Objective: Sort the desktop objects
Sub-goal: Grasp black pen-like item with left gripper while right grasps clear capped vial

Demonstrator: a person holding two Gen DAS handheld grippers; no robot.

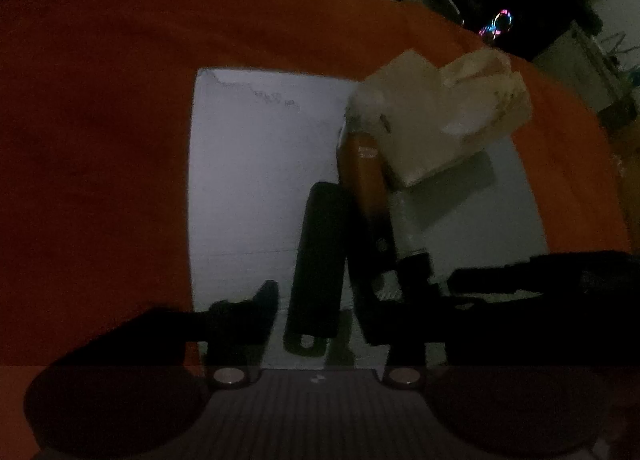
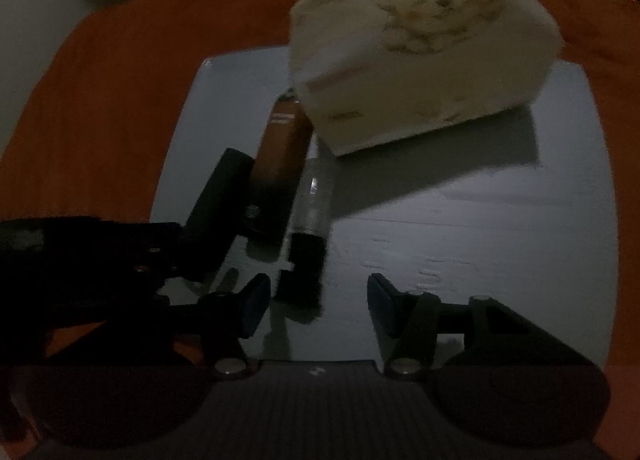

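A white mat [image 1: 248,180] lies on an orange cloth [image 1: 100,120]. On the mat a long black bar [image 1: 320,244] lies lengthwise between the fingers of my left gripper [image 1: 320,302]. A strip of mat shows between the left finger [image 1: 264,304] and the bar; the right finger is lost in shadow. Beside the bar are an orange utility knife [image 1: 362,180] and a pale pen [image 2: 316,204] with a black cap [image 2: 306,256]. My right gripper [image 2: 320,308] is open, its tips on either side of the cap's near end without touching it.
A cream tissue pack [image 2: 420,48] stands on the mat's far side, just behind the knife. The left gripper's body [image 2: 88,252] reaches in from the left in the right wrist view, close to the right gripper. Bare mat [image 2: 480,240] lies to the right. The scene is dim.
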